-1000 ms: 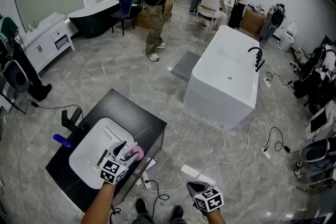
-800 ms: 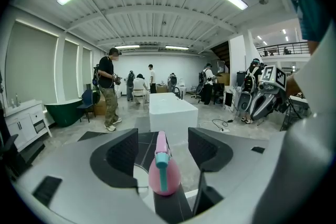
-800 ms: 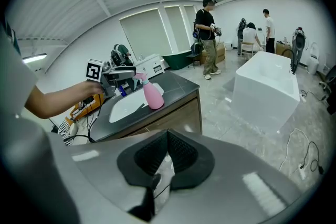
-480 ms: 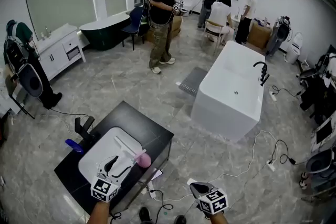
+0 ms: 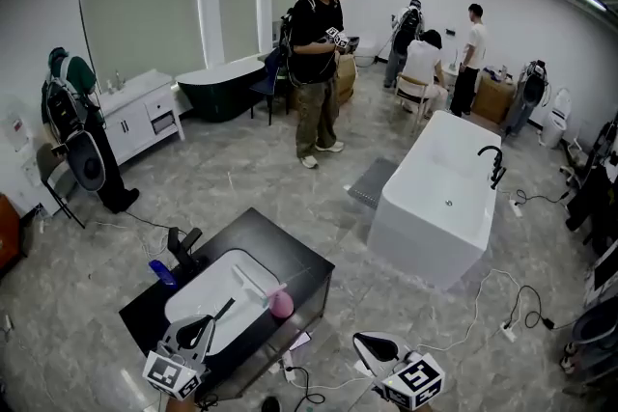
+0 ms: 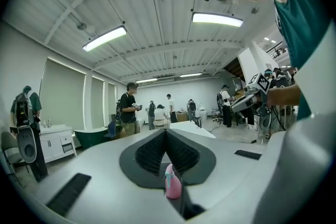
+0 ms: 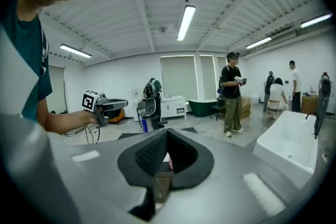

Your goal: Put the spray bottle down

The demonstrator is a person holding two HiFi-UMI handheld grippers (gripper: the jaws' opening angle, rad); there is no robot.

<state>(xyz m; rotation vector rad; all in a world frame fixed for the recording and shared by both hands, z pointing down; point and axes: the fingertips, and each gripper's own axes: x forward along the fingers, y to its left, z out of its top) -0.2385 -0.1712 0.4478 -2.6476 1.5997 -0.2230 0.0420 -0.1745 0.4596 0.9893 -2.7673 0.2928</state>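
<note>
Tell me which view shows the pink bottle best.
The left gripper view: the bottle stands whole and upright there. The head view shows it small, on the counter by the basin. The right gripper view shows only a pink sliver.

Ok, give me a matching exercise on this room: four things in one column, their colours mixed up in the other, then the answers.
Things:
1 spray bottle
2 tub with the tap
3 tub by the window
4 counter around the sink

Colours:
A dark green
B pink
C black
D white

Pairs: 1-B, 2-D, 3-A, 4-C
</note>
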